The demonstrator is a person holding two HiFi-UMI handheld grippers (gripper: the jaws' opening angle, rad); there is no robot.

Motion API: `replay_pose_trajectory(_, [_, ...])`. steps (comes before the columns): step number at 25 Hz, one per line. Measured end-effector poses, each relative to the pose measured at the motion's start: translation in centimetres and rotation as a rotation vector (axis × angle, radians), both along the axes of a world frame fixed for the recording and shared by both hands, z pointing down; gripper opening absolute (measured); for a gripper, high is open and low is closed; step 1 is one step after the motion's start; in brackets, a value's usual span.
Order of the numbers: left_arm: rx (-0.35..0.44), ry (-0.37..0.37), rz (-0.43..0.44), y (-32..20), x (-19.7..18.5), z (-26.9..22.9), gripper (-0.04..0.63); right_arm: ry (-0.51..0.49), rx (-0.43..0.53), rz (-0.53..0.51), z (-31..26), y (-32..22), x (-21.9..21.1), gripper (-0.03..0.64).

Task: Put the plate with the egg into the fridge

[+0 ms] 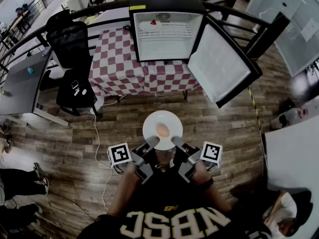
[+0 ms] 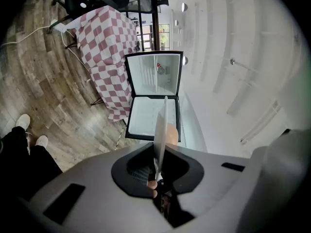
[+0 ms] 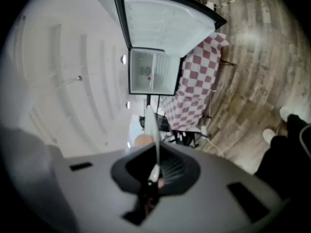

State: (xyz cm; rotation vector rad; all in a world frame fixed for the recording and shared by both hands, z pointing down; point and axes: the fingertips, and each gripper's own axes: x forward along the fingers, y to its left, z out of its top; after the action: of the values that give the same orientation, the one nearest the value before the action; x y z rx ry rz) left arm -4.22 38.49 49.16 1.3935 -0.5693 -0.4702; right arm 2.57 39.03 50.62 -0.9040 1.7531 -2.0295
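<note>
Head view: I have the plate [image 1: 153,119] up over the wood floor [image 1: 239,128], in front of me, with the egg [image 1: 162,130] sitting at its centre. L gripper [image 1: 152,142] is on the near-left rim and R gripper [image 1: 177,142] on the near-right rim. The fridge [image 1: 167,34] stands ahead on a checkered-cloth table [image 1: 119,63], well apart from the plate, with its door [image 1: 219,63] swung wide to the right. A white dish [image 1: 149,25] sits on the upper shelf.

L gripper view: the plate [image 2: 160,125] shows edge-on and the jaws are pinched narrow on its rim. The egg [image 2: 171,132] shows just beside the edge. The open fridge [image 2: 155,76] is straight ahead.

R gripper view: same picture mirrored. The jaws are nearly together, clamped on the thin plate [image 3: 152,130] rim, with the egg [image 3: 142,141] blurred on the left side. The fridge [image 3: 150,72] and its door [image 3: 165,18] are beyond.
</note>
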Motion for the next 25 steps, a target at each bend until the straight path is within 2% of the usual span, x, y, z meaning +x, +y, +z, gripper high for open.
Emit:
replay_pose_trajectory(4, [-0.002,0.079,-0.026,0.1,-1.6,0.3,0.044,0.026,0.006,0.005,0.1,0.1,-1.6,0.028])
replay_pose_trajectory(6, [-0.008,0.093,-0.029,0.3,-2.4,0.8,0.044,0.046,0.003,0.003,0.4,0.4,-2.3,0.028])
replay_pose_trajectory(11, [-0.005,0.04,0.026,1.1,-3.0,2.1,0.043,0.047,-0.056,0.042,1.8,1.6,-2.9,0.028])
replay_pose_trajectory(14, [0.0,0.042,0.029,0.8,-3.0,2.6,0.043,0.045,-0.091,0.058,2.8,1.3,-2.9,0.028])
replay_pose_trajectory(19, [-0.003,0.03,0.036,-0.7,-3.4,3.1,0.041,0.036,-0.095,0.058,3.2,-0.2,-3.2,0.028])
replay_pose_trajectory(25, [-0.03,0.024,-0.022,-5.1,-4.3,3.9,0.042,0.006,-0.114,0.022,4.1,-4.9,-4.3,0.028])
